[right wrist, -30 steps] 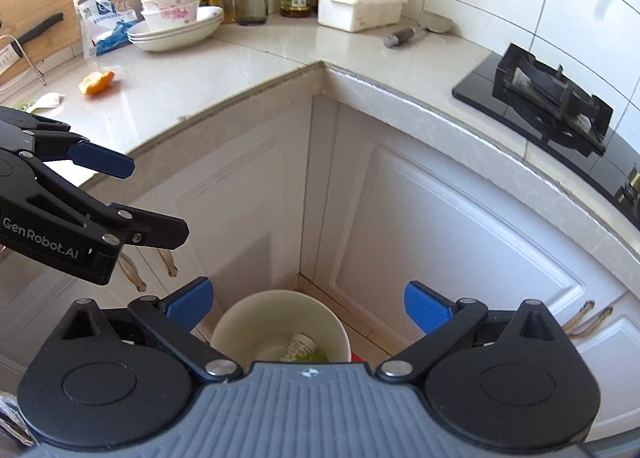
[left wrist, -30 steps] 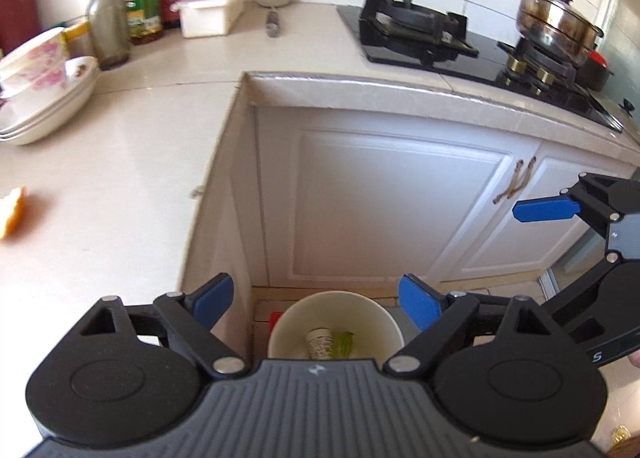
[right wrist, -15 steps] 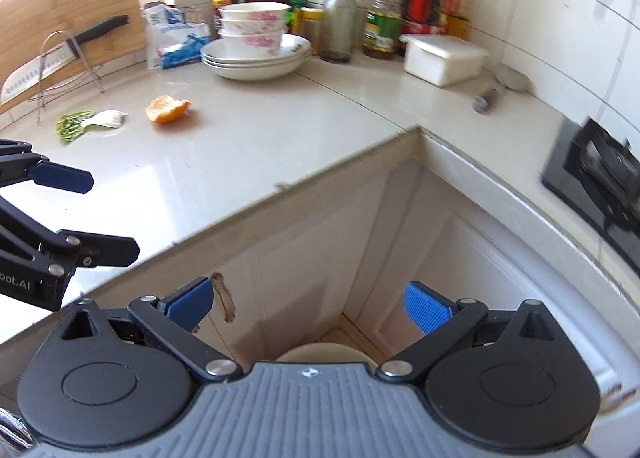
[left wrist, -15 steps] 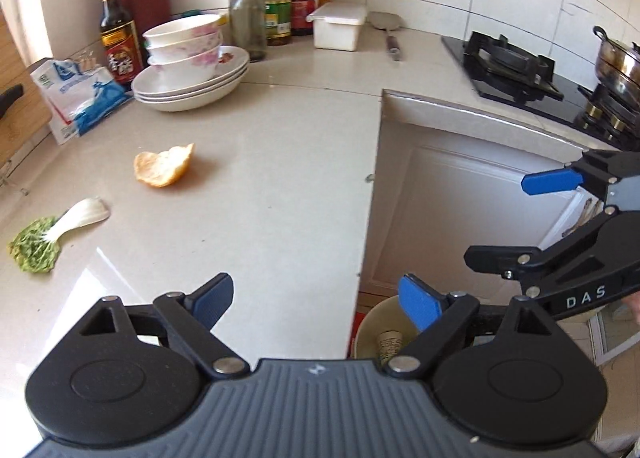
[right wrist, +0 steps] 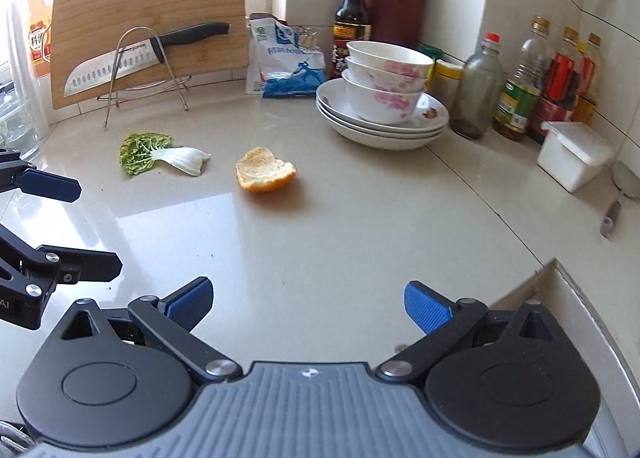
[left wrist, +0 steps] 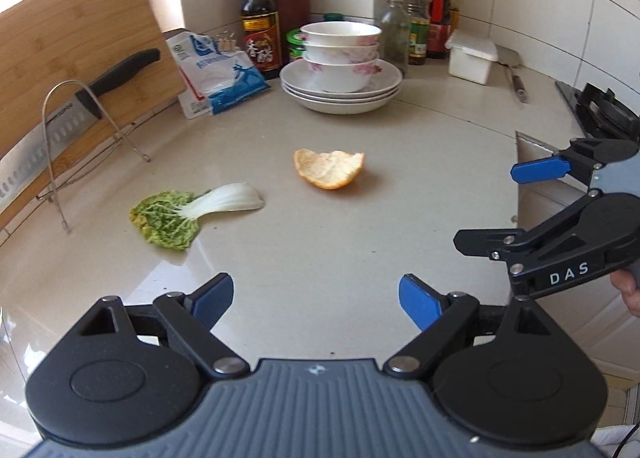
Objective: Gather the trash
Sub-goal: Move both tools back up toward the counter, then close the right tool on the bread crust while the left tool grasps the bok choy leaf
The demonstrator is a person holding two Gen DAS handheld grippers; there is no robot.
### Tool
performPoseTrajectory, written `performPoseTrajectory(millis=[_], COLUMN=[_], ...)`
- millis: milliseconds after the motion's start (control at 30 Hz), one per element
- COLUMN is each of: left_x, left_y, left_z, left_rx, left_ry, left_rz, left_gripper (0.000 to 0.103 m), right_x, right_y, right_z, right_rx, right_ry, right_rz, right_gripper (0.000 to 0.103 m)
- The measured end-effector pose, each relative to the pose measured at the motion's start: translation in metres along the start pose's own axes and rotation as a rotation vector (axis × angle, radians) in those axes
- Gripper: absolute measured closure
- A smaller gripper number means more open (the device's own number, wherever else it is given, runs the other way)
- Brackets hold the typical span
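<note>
An orange peel lies on the beige counter, curled open side up; it also shows in the right wrist view. A cabbage leaf with a white stem lies to its left, also in the right wrist view. My left gripper is open and empty, above the counter's near part. My right gripper is open and empty, beside the left one near the counter's corner edge; it shows in the left wrist view too. The bin is out of view.
Stacked bowls on plates stand behind the peel. A knife rests in a wire rack against a cutting board. A blue-white bag, bottles, a white box and a stove line the back and right.
Both grippers have swung up and left from the bin on the floor to face the counter. The peel and cabbage leaf have come into the middle of both views. Both stay open.
</note>
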State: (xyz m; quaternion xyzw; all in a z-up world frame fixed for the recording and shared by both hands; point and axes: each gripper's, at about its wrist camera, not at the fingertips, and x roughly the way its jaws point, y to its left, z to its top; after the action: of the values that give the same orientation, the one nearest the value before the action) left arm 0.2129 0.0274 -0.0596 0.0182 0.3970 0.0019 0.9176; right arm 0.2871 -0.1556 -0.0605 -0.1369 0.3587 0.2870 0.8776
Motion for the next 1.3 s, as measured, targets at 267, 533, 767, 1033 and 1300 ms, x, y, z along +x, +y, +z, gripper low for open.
performPoseTrajectory(millis=[267, 533, 767, 1033, 1300], left_x=[0.015, 0.033, 0.045, 0.056, 0.07], left_y=[0.036, 0.059, 0.068, 0.076, 0.092], left_z=[0.004, 0.008, 0.013, 0.017, 0.026], left_rx=[-0.088, -0.144, -0.148, -0.154, -0.108], left_ry=[0.02, 0.042, 0.051, 0.051, 0.044], left_rz=[0.075, 0.128, 0.155, 0.164, 0.159], left_gripper=[0.013, 0.013, 0.013, 0.013, 0.013], right_x=[0.061, 0.114, 0.14, 0.141, 0.133], right_y=[0.015, 0.024, 0.026, 0.024, 0.02], right_z=[0.044, 0.069, 0.079, 0.084, 0.085], right_rx=[-0.084, -0.134, -0.148, -0.137, -0.116], right_ry=[0.019, 0.05, 0.064, 0.052, 0.046], right_rz=[0.092, 0.147, 0.165, 0.174, 0.166], right_gripper=[0.0, 0.0, 0.008, 0.031, 0.041])
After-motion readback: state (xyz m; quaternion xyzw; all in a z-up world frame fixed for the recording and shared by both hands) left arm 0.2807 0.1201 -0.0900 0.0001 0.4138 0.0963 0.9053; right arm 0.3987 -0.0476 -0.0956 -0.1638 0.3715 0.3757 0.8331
